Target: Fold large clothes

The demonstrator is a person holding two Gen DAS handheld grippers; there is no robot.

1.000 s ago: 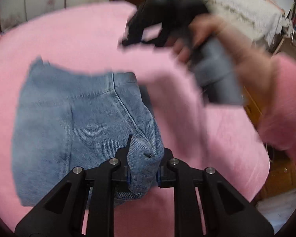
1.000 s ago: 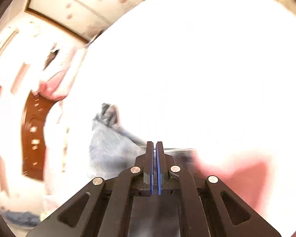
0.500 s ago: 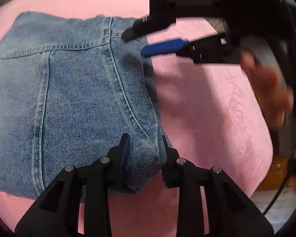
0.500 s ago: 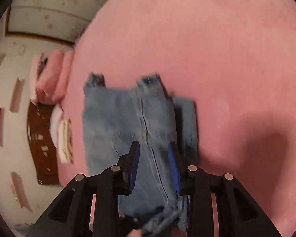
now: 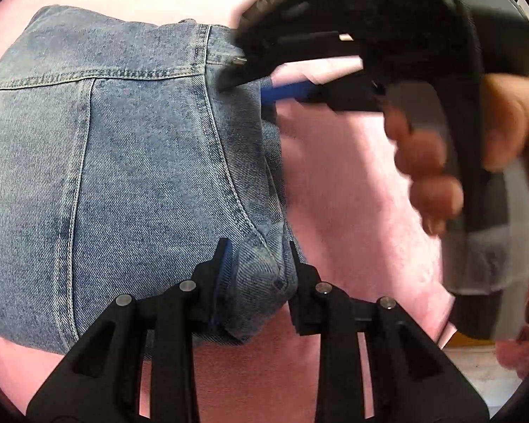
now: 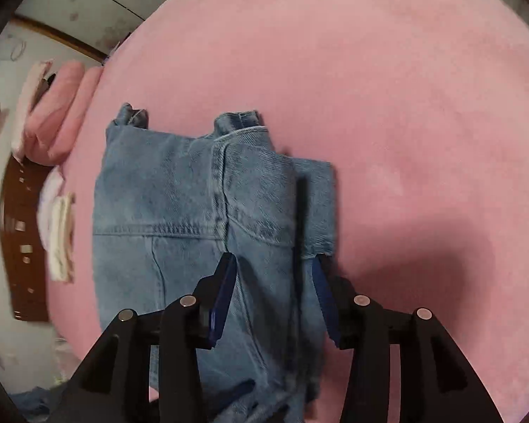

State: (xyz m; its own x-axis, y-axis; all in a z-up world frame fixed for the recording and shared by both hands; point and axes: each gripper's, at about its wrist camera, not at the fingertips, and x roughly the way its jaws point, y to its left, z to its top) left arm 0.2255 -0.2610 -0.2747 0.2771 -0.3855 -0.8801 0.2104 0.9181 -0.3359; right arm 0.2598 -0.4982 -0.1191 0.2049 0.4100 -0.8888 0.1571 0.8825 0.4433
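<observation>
- On the pink bedspread [image 6: 388, 70] lie the folded jeans [image 5: 130, 162], a stacked denim block; left wrist view shows their long seam running from the near corner, between the left tongs, away toward the waistband end
- left gripper [image 5: 259, 275]: jaws part open, the jeans' near corner bulges between them; blue pad on the left side seems to touch the cloth, the right finger stands just clear, so a loose straddle, not a clamp as far as I can judge
- right gripper [image 6: 275, 292]: jaws part open astride the far, waistband-side edge of the jeans, folded layers between the pads; gaps show on both sides, no pinch seen
- Key relation: both tongs sit on the same long edge of the jeans, left at the near corner, right at the far one, tips pointing down onto the cloth; each hand is nearest its own corner, so the coming fold likely needs both to close and lift together across the jeans
- right hand [image 5: 441, 176] on its handle, just beside the jeans' edge
- Versus earlier: left jaws gripped the corner tight with jeans lifted, have since opened, jeans now flat; right gripper was shut and away from the jeans, now down on them, jaws opened wide then just closing a little, denim between
</observation>
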